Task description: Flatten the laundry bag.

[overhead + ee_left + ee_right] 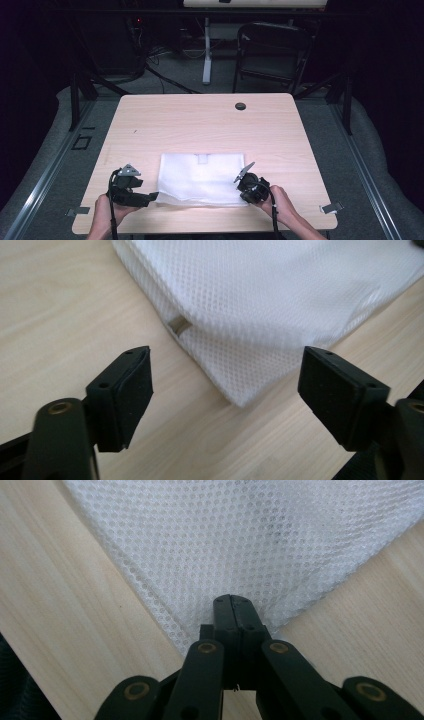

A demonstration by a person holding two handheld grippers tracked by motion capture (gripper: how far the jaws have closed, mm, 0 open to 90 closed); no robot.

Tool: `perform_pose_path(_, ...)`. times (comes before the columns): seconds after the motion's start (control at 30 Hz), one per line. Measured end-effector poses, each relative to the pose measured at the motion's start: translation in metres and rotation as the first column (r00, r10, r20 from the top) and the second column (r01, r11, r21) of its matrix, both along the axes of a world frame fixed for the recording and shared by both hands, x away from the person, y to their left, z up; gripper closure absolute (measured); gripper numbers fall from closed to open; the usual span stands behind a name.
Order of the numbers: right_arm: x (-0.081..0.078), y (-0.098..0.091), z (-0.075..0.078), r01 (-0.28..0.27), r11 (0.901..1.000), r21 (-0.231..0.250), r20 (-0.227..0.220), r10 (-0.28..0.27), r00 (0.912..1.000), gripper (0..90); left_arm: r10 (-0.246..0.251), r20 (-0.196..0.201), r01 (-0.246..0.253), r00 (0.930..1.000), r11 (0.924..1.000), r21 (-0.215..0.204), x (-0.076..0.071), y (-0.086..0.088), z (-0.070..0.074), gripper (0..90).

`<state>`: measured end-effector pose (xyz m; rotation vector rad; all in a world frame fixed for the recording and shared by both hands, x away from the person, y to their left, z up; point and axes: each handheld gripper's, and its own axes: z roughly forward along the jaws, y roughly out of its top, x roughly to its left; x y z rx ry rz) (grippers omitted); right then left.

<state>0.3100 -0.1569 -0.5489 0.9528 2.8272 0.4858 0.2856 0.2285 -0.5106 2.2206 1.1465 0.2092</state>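
Observation:
A white mesh cloth (pixel 200 179) lies folded flat on the wooden table (pixel 200 125), near the front edge. My left gripper (pixel 151 196) is at the cloth's near left corner. In the left gripper view its jaws (pixel 227 385) stand wide open, and the cloth corner (pixel 280 295) lies on the table just ahead of the pads, untouched. A small grey tag (pixel 178 325) sits on that edge. My right gripper (pixel 243 192) is at the near right corner. Its jaws (pixel 232 605) are shut on the tip of the mesh cloth (pixel 240 540).
A dark round grommet (pixel 240 106) is set in the table near its far edge. A folding chair (pixel 272 50) stands behind the table. Metal clips (pixel 331 207) sit at the table's front corners. Bare wood surrounds the cloth.

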Motion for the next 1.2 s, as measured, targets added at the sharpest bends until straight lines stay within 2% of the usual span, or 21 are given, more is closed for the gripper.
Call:
perform_pose_path(0.03, 0.0, 0.0, 0.0, 0.0, 1.0, 0.0, 0.0, 0.0, 1.0, 90.0, 0.0, 0.0, 0.0, 1.0, 1.0, 0.0, 0.0, 0.0, 0.0, 21.0)
perform_pose_path(0.13, 0.002, -0.005, 0.003, 0.001, 0.9996, 0.027, 0.0, -0.001, 1.0, 90.0, -0.004, 0.045, 0.005, 0.999, 0.9999, -0.014, 0.0, -0.005, 0.007, 19.6)
perform_pose_path(0.23, 0.002, -0.01, 0.012, 0.012, 0.9978, 0.066, 0.012, -0.013, 0.9998, 80.4, -0.031, 0.06, 0.032, 0.9977, 0.9993, -0.021, 0.001, -0.012, 0.01, 18.8)
perform_pose_path(0.27, 0.001, -0.011, 0.013, 0.026, 0.9957, 0.089, 0.019, -0.028, 0.9994, 75.8, -0.069, 0.057, 0.071, 0.996, 0.9973, -0.019, 0.002, -0.019, 0.011, 18.6)
perform_pose_path(0.3, 0.002, -0.013, 0.016, 0.017, 0.997, 0.076, 0.017, -0.018, 0.9997, 70.3, -0.069, 0.057, 0.071, 0.996, 0.9973, -0.019, 0.002, -0.019, 0.011, 18.5)
perform_pose_path(0.33, 0.001, -0.014, 0.017, 0.031, 0.9946, 0.099, 0.019, -0.033, 0.9993, 66.9, -0.097, 0.064, 0.098, 0.9932, 0.995, -0.018, 0.004, -0.029, 0.01, 18.3)
perform_pose_path(0.4, 0.001, -0.016, 0.02, 0.034, 0.9946, 0.098, 0.018, -0.036, 0.9992, 53.5, -0.115, 0.059, 0.116, 0.9916, 0.9931, -0.017, 0.005, -0.033, 0.01, 18.2)
perform_pose_path(0.43, 0.001, -0.016, 0.02, 0.034, 0.9946, 0.098, 0.018, -0.036, 0.9992, 53.5, -0.132, 0.06, 0.133, 0.9894, 0.9911, -0.013, 0.007, -0.038, 0.009, 18.2)
perform_pose_path(0.5, 0.0, -0.018, 0.022, 0.034, 0.9937, 0.107, 0.015, -0.036, 0.9992, 44.8, -0.158, 0.053, 0.158, 0.9861, 0.9874, -0.009, 0.01, -0.049, 0.007, 17.6)
perform_pose_path(0.53, -0.001, -0.02, 0.024, 0.043, 0.9917, 0.121, 0.018, -0.046, 0.9988, 33.6, -0.189, 0.05, 0.189, 0.9807, 0.9819, -0.005, 0.012, -0.059, 0.004, 16.8)
perform_pose_path(0.57, -0.001, -0.021, 0.025, 0.043, 0.991, 0.127, 0.019, -0.046, 0.9988, 29.7, -0.189, 0.05, 0.189, 0.9807, 0.9819, -0.005, 0.012, -0.059, 0.004, 16.8)
perform_pose_path(0.7, -0.001, -0.024, 0.028, 0.055, 0.9906, 0.125, 0.015, -0.058, 0.9982, 18.7, -0.245, 0.041, 0.245, 0.9686, 0.9694, 0.009, 0.015, -0.082, -0.005, 15.1)
perform_pose_path(0.73, -0.001, -0.024, 0.028, 0.055, 0.9906, 0.125, 0.015, -0.058, 0.9982, 18.7, -0.245, 0.041, 0.245, 0.9686, 0.9694, 0.009, 0.015, -0.082, -0.005, 15.5)
perform_pose_path(0.8, -0.002, -0.023, 0.027, 0.048, 0.9907, 0.127, 0.01, -0.05, 0.9987, 17.2, -0.268, 0.032, 0.268, 0.9628, 0.9632, 0.02, 0.015, -0.09, -0.008, 16.7)
perform_pose_path(0.83, -0.002, -0.023, 0.028, 0.04, 0.9916, 0.123, 0.009, -0.041, 0.9991, 17.4, -0.293, 0.024, 0.293, 0.9557, 0.9558, 0.026, 0.016, -0.098, -0.01, 17.8)
perform_pose_path(0.9, -0.002, -0.022, 0.028, 0.04, 0.991, 0.128, 0.012, -0.041, 0.9991, 18.4, -0.322, 0.007, 0.321, 0.9469, 0.9465, 0.032, 0.016, -0.106, -0.013, 19.0)
perform_pose_path(0.93, -0.002, -0.022, 0.028, 0.035, 0.9914, 0.126, 0.01, -0.037, 0.9993, 19.3, -0.322, 0.007, 0.321, 0.9469, 0.9465, 0.032, 0.016, -0.106, -0.013, 20.0)
perform_pose_path(1.03, -0.002, -0.022, 0.028, 0.034, 0.9919, 0.123, 0.007, -0.035, 0.9994, 20.5, -0.346, 0.0, 0.345, 0.9383, 0.9375, 0.042, 0.017, -0.115, -0.018, 21.6)
perform_pose_path(1.1, -0.002, -0.023, 0.028, 0.038, 0.9911, 0.128, 0.007, -0.039, 0.9992, 21.5, -0.364, -0.012, 0.365, 0.9312, 0.9302, 0.044, 0.019, -0.122, -0.022, 27.0)
perform_pose_path(1.13, -0.002, -0.023, 0.028, 0.038, 0.9911, 0.128, 0.007, -0.039, 0.9992, 21.5, -0.364, -0.012, 0.365, 0.9312, 0.9302, 0.044, 0.019, -0.122, -0.022, 28.9)
perform_pose_path(1.2, -0.002, -0.023, 0.028, 0.039, 0.9899, 0.136, 0.006, -0.04, 0.9992, 22.2, -0.375, -0.02, 0.376, 0.9266, 0.9254, 0.049, 0.019, -0.126, -0.025, 31.7)
